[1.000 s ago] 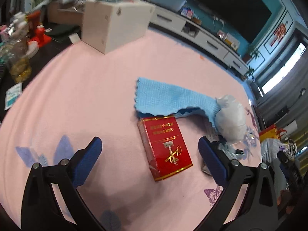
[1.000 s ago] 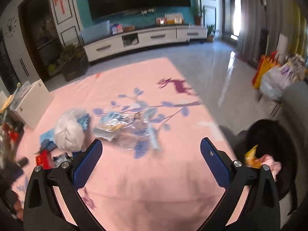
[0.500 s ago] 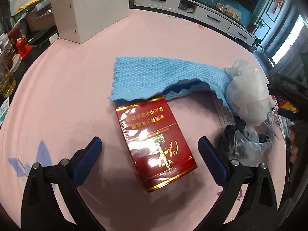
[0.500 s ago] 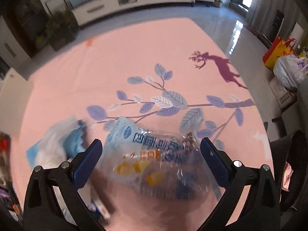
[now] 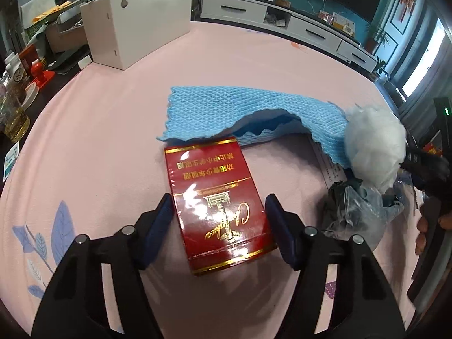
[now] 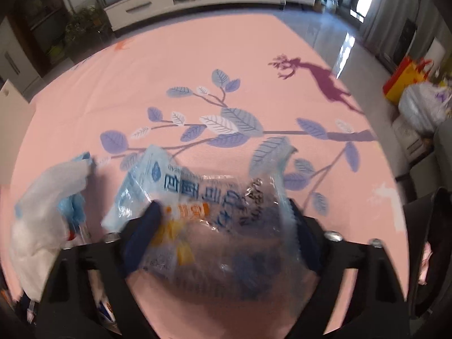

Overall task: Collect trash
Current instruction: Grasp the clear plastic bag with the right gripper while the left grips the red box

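Table (image 5: pixel 93 130): round, under a pink cloth printed with blue leaves; all the litter lies on it.
White box (image 5: pixel 135 25): at the far edge, well apart from the trash.
Blue cloth (image 5: pixel 240 113): spread flat, one end humped; its near edge touches the far end of the red pack.
White wad (image 5: pixel 373 147): crumpled plastic, at the cloth's right end, above a grey tangle of film.
Wrapper (image 6: pixel 214 214): clear crinkled snack bag with blue print, lying across the table, partly lapped over the right tool's fingers.
Red pack (image 5: pixel 217 203): flat cigarette box, gold trim, face up.
Left gripper (image 5: pixel 219 226): jaws have just been closing on the pack and stand apart — the left pad looks about touching its long edge, a sliver of cloth shows at the right pad.
Right gripper (image 6: pixel 223 240): jaws have just been closing, wrapper bunched between them; whether the pads already pinch the film I cannot tell, as it veils both.
Key relation, left: the pack's long axis runs away from the tool, slightly slanted, so the pads meet its two long sides; its near end sits between the fingers, its far end beyond the tips.
Key relation, right: the wrapper lies crosswise and limp — wider than the gap, so it should crumple as the jaws close.
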`<state>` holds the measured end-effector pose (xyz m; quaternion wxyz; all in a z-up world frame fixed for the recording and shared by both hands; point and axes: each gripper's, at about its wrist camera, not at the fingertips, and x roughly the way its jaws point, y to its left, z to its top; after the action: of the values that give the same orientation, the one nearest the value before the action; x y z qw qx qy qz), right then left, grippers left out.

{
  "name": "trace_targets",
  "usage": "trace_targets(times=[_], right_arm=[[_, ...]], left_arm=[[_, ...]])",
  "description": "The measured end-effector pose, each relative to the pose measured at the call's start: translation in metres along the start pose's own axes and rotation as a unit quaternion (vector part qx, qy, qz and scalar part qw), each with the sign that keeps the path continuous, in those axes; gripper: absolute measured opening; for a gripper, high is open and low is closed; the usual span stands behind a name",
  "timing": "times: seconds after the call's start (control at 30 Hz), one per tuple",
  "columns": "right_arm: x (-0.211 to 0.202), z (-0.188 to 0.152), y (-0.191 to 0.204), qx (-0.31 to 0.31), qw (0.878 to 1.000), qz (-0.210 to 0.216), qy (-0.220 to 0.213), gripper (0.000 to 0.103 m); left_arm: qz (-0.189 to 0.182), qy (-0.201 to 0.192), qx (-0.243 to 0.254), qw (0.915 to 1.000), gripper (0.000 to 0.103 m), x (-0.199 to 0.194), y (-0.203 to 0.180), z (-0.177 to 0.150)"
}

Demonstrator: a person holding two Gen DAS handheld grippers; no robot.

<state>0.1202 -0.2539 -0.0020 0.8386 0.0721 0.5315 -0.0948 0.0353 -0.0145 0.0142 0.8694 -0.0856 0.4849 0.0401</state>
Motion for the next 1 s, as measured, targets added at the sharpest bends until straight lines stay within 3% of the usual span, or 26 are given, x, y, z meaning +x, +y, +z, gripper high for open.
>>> trace_targets(times=[0.07,0.17,0.27,0.53,0.77,1.0], right_arm=[[-0.007,-0.010,-0.006,0.001,1.000,0.004,-0.012,0.066],[-0.013,-0.022,-0.017,-0.003,1.000,0.006,-0.021,0.048],[-0.018,-0.030,-0.032,0.011,0.999,0.027,-0.024,0.041],[-0.057,-0.062,-0.073,0.072,0.993,0.071,-0.053,0.039],[-0.098,-0.094,-0.103,0.121,0.984,0.079,-0.102,0.039],[-0.104,-0.102,-0.112,0.128,0.982,0.088,-0.108,0.040]], left_arm=[[0.001,-0.003,-0.003,1.0000,0.067,-0.002,-0.002,-0.003],[-0.008,-0.002,-0.005,1.0000,0.066,-0.006,-0.003,-0.007],[-0.038,0.005,-0.024,0.9990,0.066,-0.010,0.000,-0.012],[-0.091,-0.029,-0.047,0.9943,0.066,-0.049,0.002,-0.018],[-0.111,-0.053,-0.031,0.9919,0.066,-0.080,-0.002,-0.027],[-0.111,-0.067,-0.002,0.9915,0.066,-0.092,-0.008,-0.036]])
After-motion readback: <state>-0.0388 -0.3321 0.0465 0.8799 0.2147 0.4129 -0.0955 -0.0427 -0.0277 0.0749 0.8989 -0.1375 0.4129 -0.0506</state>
